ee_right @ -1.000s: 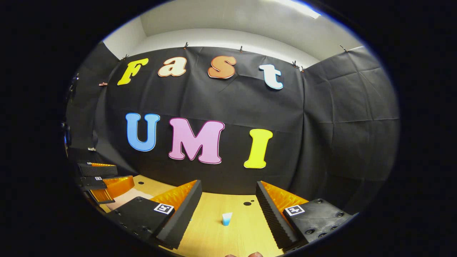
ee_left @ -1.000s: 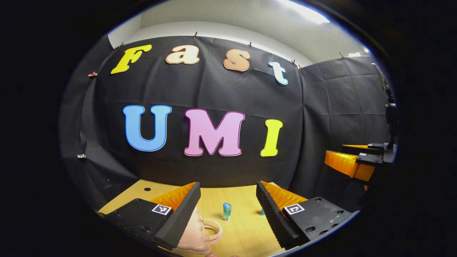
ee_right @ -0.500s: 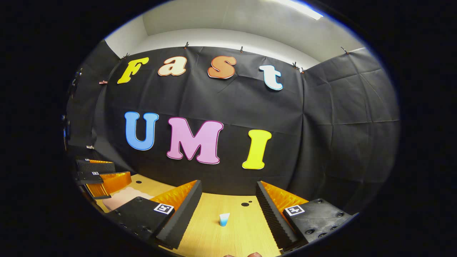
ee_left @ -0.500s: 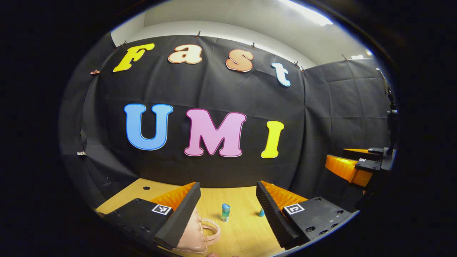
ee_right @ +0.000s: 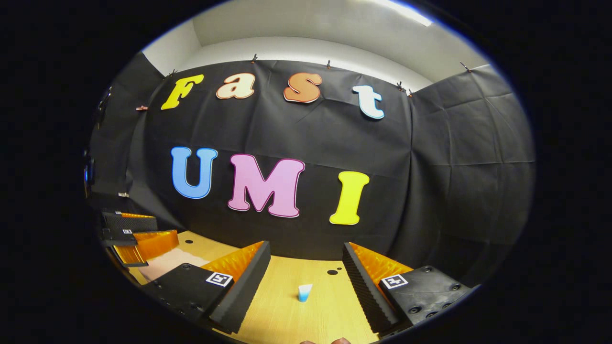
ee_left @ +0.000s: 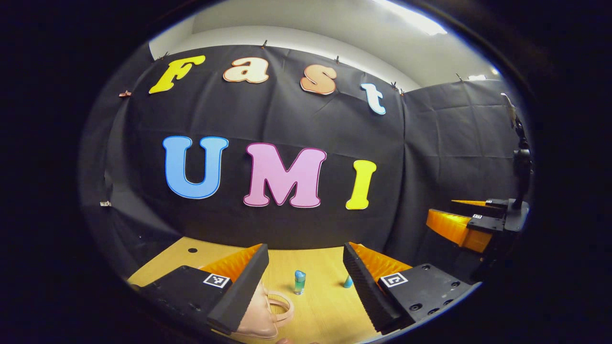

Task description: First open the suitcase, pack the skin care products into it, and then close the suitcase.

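Left gripper view: the left gripper (ee_left: 305, 274) hovers above a wooden counter (ee_left: 325, 310) with its jaws spread wide and nothing between them. Just beside its left finger, partly hidden behind it, lies a small pale pink suitcase (ee_left: 260, 315) with a looped handle (ee_left: 282, 308); whether its lid is up cannot be told from here. Farther along the counter, seen in the gap between the jaws, stands a small upright bottle (ee_left: 300, 282) with a blue cap and greenish body, and near it, close to the right finger, a small blue item (ee_left: 348, 282) too small to identify. At the right edge of this view the right gripper (ee_left: 466, 217) is held in the air, clear of the counter. Right gripper view: the right gripper (ee_right: 306, 274) likewise has its jaws wide apart and holds nothing. Between them, farther off on the counter (ee_right: 282, 320), stands a small tube (ee_right: 304, 292), pale above and blue at its base. At the far left the left gripper (ee_right: 136, 234) sits above the pink suitcase (ee_right: 165, 263), of which a flat pale patch is visible. Small dark holes (ee_right: 332, 272) mark the counter near the booth's black cloth wall (ee_right: 430, 191).
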`<state>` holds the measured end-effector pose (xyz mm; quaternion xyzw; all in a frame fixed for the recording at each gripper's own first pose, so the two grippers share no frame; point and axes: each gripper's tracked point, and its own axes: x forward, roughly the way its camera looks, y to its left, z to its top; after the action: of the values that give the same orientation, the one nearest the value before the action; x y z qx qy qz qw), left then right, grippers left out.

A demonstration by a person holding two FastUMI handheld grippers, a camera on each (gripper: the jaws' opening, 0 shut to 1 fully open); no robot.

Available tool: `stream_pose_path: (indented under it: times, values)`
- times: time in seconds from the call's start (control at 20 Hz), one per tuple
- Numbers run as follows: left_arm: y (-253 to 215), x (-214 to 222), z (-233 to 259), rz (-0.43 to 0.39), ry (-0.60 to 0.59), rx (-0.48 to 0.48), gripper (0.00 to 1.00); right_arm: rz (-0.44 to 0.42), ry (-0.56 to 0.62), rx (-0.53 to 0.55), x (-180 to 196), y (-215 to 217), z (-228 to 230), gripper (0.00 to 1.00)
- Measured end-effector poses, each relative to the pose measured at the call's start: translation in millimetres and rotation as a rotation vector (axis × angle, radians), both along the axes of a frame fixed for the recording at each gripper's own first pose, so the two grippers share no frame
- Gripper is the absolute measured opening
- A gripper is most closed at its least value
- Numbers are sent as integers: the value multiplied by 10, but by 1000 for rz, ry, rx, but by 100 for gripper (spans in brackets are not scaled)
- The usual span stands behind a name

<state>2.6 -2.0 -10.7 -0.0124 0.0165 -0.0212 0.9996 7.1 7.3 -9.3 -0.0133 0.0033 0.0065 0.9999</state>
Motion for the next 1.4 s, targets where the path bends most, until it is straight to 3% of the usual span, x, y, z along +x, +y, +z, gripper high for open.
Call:
stream_pose_path:
  times: [0.2,0.45,0.65,0.7,0.85,1.0,1.15,1.35,1.4]
  values:
    - [-37,84,-332,-27,102,30,98,-15,13,4,13,-66,-78,97]
    - [-142,406,-1028,-71,306,-65,98,-44,15,-12,71,-337,-198,96]
    - [-187,717,-1717,-28,531,-129,96,-48,51,5,94,-667,-392,96]
    - [-154,777,-2020,15,637,-105,97,-70,82,17,121,-865,-541,96]
    - [34,1037,-2541,110,793,-41,97,-124,132,98,144,-1257,-779,96]
    - [227,1154,-3016,190,968,18,97,-194,184,93,138,-1708,-1034,96]
    - [327,1179,-3236,227,1042,29,96,-224,216,95,144,-1928,-1161,96]
    - [438,1322,-3315,246,1035,91,96,-234,245,113,214,-1992,-1252,96]
    - [420,1301,-3384,238,1065,82,90,-229,251,113,237,-1978,-1268,96]
